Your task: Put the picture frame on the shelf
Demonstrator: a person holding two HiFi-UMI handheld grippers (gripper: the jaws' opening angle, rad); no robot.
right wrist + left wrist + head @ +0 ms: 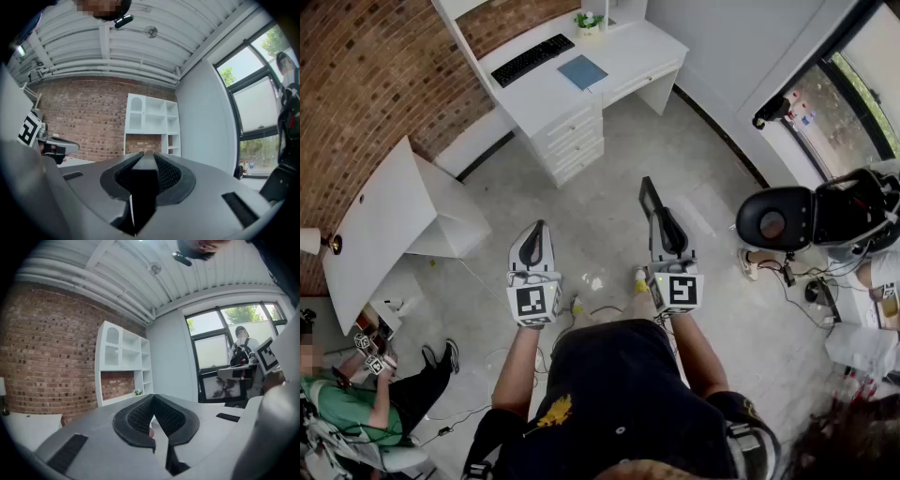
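The picture frame (649,195) is black and thin, and it stands on edge between the jaws of my right gripper (664,225), which is shut on it. In the right gripper view its dark edge (143,180) fills the gap between the pads. The left gripper view shows its face (222,386), a plant picture, off to the right. My left gripper (536,234) is level beside the right one, shut with nothing in it; its tips (153,398) meet. The white shelf unit (152,123) stands ahead against the brick wall, over a white desk (619,52).
On the desk lie a black keyboard (532,58), a blue pad (582,71) and a small plant (589,21). A white table (380,225) stands at the left. A person sits on the floor (356,403) at the lower left. A black chair (778,217) and cables are at the right.
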